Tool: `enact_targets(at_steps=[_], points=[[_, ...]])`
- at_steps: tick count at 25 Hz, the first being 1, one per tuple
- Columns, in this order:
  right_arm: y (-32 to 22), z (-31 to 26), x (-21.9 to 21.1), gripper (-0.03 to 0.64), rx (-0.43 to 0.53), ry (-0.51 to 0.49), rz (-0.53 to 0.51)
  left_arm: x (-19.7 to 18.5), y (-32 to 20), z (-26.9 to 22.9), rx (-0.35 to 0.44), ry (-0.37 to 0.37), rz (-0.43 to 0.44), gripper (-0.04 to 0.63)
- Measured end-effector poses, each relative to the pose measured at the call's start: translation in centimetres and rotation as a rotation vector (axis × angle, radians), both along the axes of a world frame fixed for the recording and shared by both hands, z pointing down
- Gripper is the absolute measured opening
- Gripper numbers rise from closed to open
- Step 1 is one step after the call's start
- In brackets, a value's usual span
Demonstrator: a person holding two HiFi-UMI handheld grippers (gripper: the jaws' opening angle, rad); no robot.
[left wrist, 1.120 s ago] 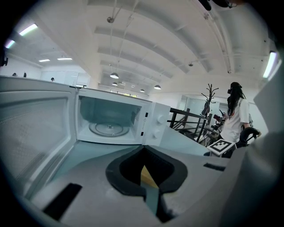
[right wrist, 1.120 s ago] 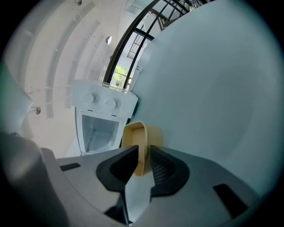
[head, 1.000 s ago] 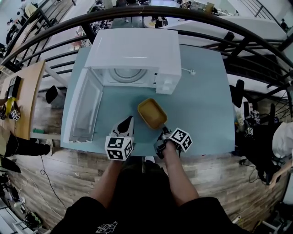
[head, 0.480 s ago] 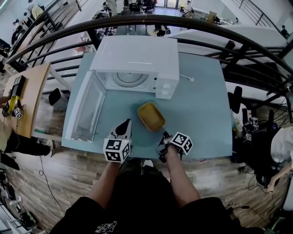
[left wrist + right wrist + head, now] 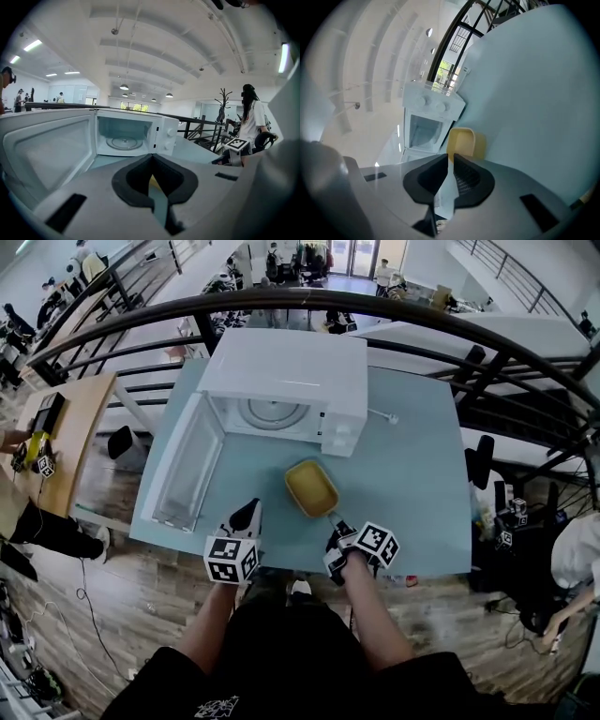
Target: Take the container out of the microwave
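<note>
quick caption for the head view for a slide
Yellow container sits on the blue table before the open microwave.

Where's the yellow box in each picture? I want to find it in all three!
Head view: the yellow container is mid-picture on the blue table, just in front of the microwave.
Left gripper view: only a thin yellow sliver shows, low centre.
Right gripper view: centre, a little below the middle.
Shared landmark: the open white microwave, beyond the container each time.

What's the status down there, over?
Left gripper shut, empty. Right gripper closing, nothing between its jaws. Container out, sitting on the table before the open microwave. Nothing blocking.
</note>
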State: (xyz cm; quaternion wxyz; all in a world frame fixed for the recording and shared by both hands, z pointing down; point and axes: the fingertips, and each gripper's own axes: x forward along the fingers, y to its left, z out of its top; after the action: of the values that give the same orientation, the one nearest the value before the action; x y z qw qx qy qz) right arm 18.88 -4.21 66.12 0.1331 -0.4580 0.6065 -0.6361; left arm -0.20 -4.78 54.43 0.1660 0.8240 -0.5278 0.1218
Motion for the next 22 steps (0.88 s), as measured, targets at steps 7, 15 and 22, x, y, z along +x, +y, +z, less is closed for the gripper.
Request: enact_targets(at_steps=[7, 15, 22], points=[[-0.6, -4.0, -0.5, 0.012, 0.110, 0.006, -0.022, -1.2, 0.7, -1.2, 0.025, 0.013, -0.019, 0.008], [-0.8, -9.2, -0.9, 0.006, 0.241, 0.061, -0.023, -1.7, 0.7, -4.2, 0.083, 0.053, 0.015, 0.008], [-0.5, -13.6, -2.0, 0.006, 0.373, 0.227, -0.027, -2.6, 0.2, -7.1, 0.120, 0.099, 0.055, 0.008]])
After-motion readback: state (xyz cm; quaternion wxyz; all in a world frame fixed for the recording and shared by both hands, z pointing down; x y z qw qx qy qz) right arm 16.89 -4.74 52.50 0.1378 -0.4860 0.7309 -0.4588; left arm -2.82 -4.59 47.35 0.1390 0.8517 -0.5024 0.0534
